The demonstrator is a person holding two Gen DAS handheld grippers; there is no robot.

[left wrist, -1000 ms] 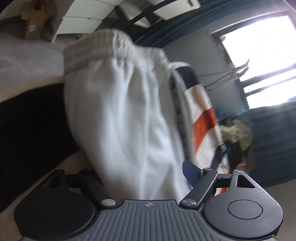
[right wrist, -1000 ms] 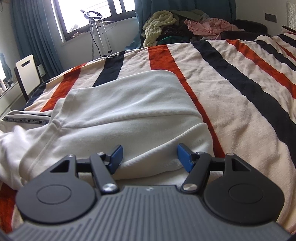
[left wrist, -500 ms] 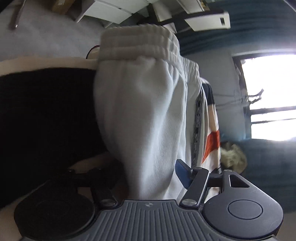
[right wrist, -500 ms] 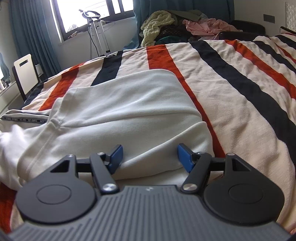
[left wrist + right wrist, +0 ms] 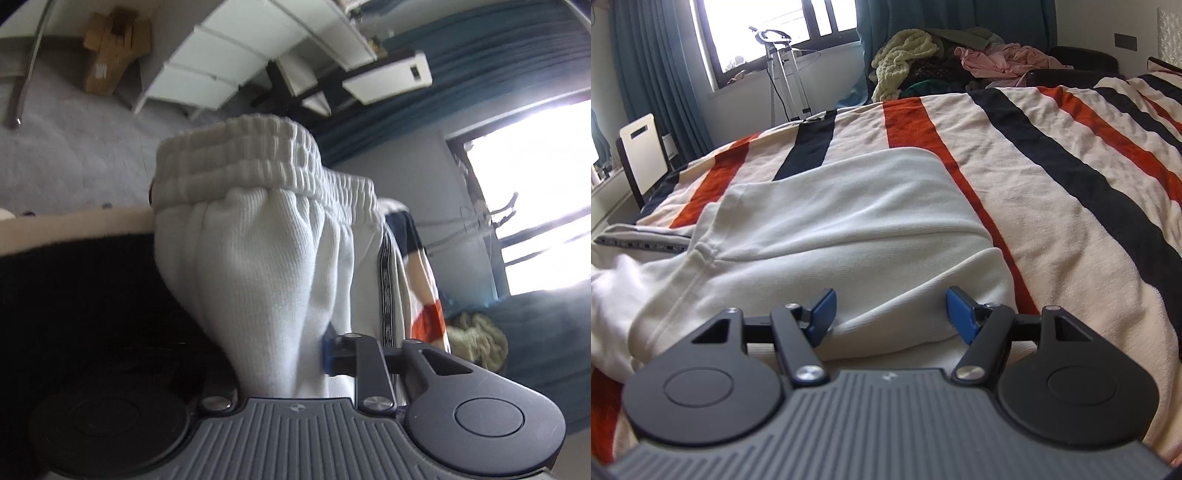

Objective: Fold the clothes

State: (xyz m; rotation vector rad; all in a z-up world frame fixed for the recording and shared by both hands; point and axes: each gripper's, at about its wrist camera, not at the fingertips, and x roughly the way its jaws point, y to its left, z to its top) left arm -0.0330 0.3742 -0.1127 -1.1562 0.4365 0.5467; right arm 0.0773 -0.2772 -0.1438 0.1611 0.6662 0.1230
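White sweatpants [image 5: 849, 214] with a black-and-white side stripe lie partly folded on the striped bed. In the left wrist view my left gripper [image 5: 284, 354] is shut on the pants' bunched cloth just below the ribbed elastic waistband [image 5: 236, 162], which stands up in front of the camera. Its left finger is hidden in shadow behind the cloth. In the right wrist view my right gripper [image 5: 890, 314] is open, its blue pads either side of the thick folded edge of the pants, low on the bed.
The bed cover [image 5: 1071, 192] has cream, orange and black stripes. A pile of clothes [image 5: 960, 55] lies beyond the bed's far edge. A garment steamer stand [image 5: 783, 74] and a white chair [image 5: 642, 151] stand by the window. Grey floor [image 5: 66, 155] lies beside the bed.
My left gripper has closed on the pants' cloth below the waistband, and its view has tilted. My right gripper has stayed open and almost still.
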